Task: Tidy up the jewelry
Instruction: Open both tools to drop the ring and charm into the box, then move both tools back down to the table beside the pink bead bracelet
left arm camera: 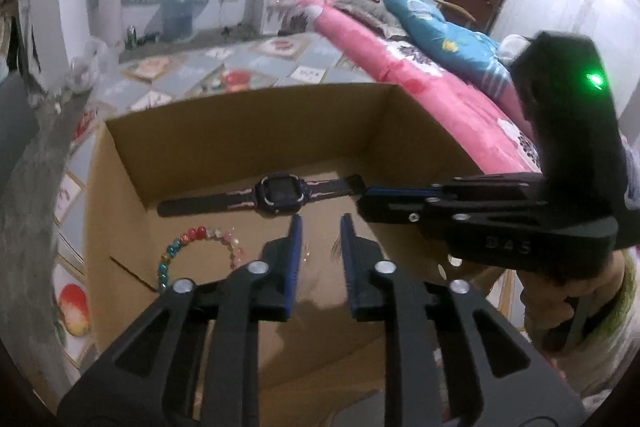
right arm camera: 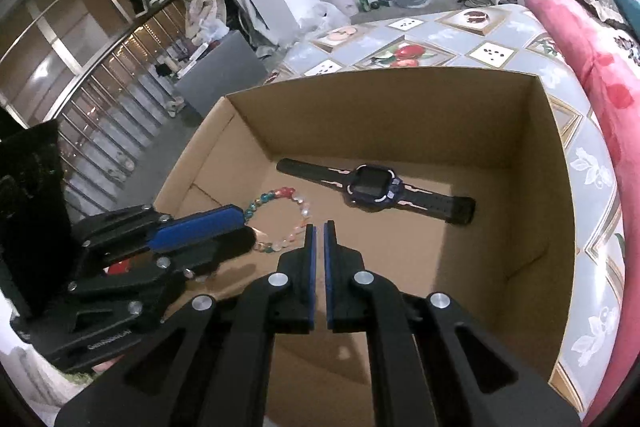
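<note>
- cardboard box (right arm camera: 532, 163): open-topped, on a patterned cloth (right arm camera: 492, 39); holds both jewelry items.
- watch (right arm camera: 374, 187): flat on the box floor, straps extended, ahead of both grippers.
- beaded bracelet (right arm camera: 280, 223): beside the watch, just past the left gripper's tips.
- left gripper (left arm camera: 318, 223): jaws parted, holding nothing.
- right gripper (right arm camera: 319, 227): jaws nearly together, a narrow gap, nothing between them; its tips near the watch strap end in the left wrist view.

Cardboard box (right arm camera: 560, 163) on patterned tbl (right arm camera: 496, 39)
</note>
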`<state>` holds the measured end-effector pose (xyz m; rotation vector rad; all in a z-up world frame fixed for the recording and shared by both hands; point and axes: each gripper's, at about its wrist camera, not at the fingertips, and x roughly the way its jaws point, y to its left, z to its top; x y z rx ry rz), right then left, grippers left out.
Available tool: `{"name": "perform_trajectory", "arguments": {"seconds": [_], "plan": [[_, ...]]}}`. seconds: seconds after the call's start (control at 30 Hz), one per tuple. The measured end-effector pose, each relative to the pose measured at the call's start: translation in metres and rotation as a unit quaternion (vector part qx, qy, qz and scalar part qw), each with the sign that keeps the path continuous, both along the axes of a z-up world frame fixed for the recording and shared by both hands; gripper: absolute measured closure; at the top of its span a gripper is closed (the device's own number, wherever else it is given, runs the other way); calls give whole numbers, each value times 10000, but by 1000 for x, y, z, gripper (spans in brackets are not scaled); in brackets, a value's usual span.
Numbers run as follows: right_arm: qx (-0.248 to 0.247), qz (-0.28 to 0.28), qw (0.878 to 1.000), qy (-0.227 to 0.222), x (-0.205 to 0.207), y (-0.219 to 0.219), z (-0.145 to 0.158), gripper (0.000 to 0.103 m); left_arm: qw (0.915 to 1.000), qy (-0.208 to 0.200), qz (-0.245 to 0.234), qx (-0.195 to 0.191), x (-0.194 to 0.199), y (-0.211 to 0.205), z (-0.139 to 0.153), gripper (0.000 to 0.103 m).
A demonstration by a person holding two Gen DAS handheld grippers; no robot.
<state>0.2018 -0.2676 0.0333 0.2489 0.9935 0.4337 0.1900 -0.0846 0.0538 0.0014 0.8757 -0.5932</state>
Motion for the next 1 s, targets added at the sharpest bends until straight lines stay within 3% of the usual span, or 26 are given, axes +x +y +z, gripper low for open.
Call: {"name": "perform_trajectory", "arguments": {"seconds": [0.27,0.43,0.6,0.73,0.87,1.0], "plan": [[308,-220,9988,-316,-13,-23,18,98,9992,95,179,-358,1,17,4,82],[479,-283,9967,-590,-37,-33,33,98,9981,-143,228,-557,-18,32,21,81],[565,33,9922,-1111,-87,-30,51,98,9958,-534,322,-673,-56,61,39,81],[492,370,9899,-1279,-124,-20,50,80,9936,-902,220,-637,-105,84,48,77],[480,494,9920,-1058,-156,-9,29,78,9940,-887,58,-644,-140,95,39,73],[745,286,9958,-455,-169,-6,-10,78,9987,-353,68,-360,-152,88,-1,72]]}}
